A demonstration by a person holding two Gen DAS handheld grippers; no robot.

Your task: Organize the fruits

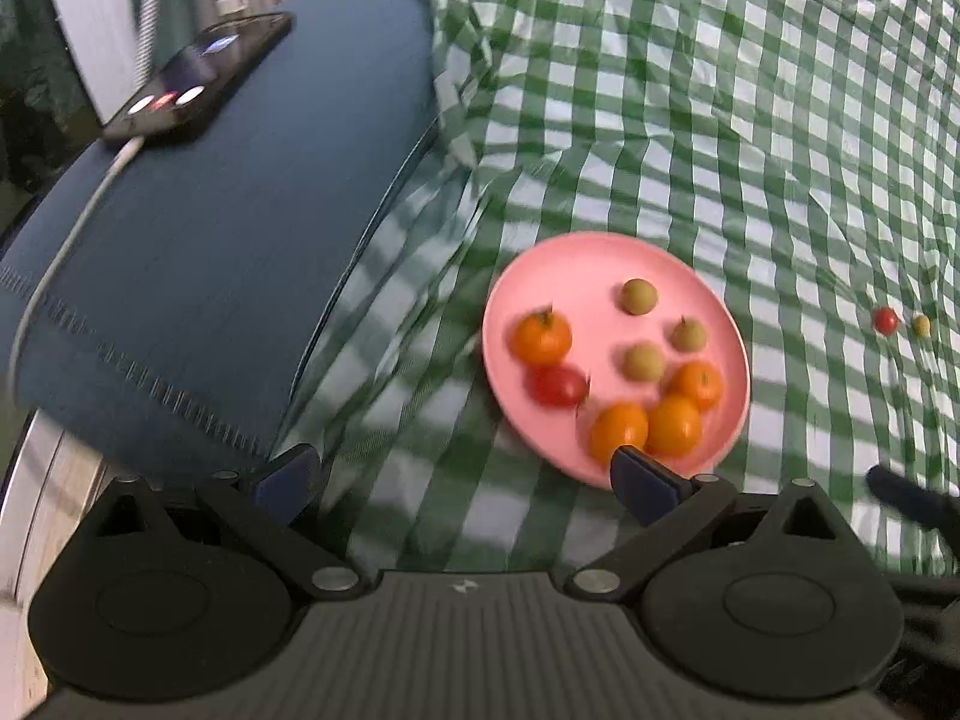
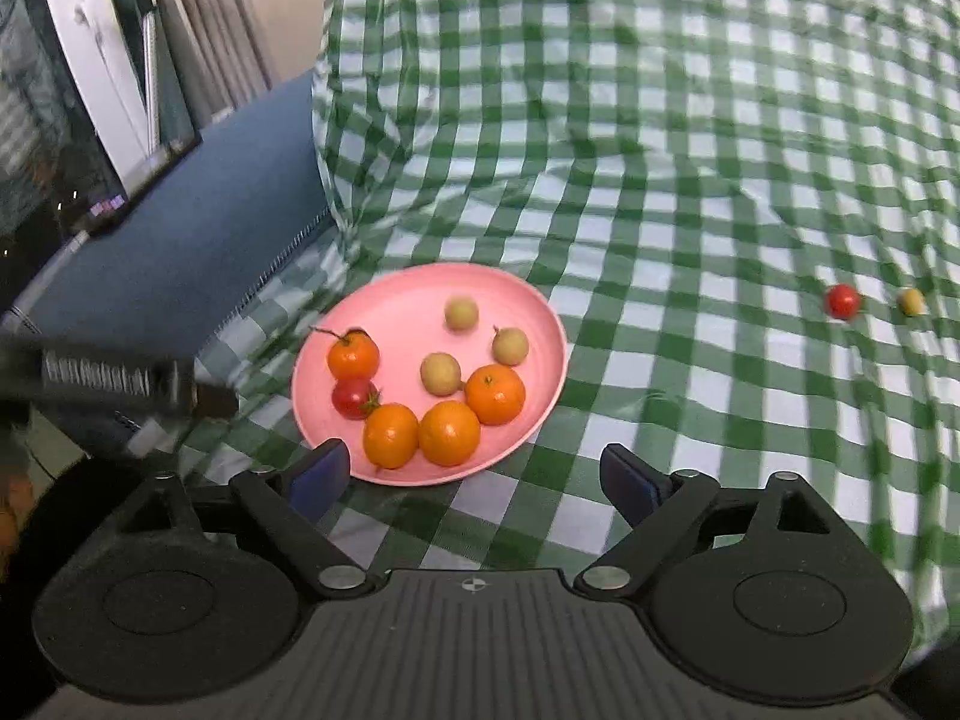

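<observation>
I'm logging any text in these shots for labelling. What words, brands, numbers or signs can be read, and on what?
No readable words or numbers.
Phone screen: only blurred glowing icons.
Left claw body: a small white emblem, no letters.
Right claw body: a small round crosshair mark, no letters.
Pink plate and checked cloth: no print.

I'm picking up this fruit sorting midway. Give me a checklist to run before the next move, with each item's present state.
1. Left tongs open and holding nothing: ok.
2. Right tongs open and holding nothing: ok.
3. All fruit on the round pink plate: not ok; a small red tomato and a small yellow fruit lie apart on the green checked cloth.
4. Plate has room: ok, its far part is bare.
5. Path to the stray fruit clear: ok.
</observation>
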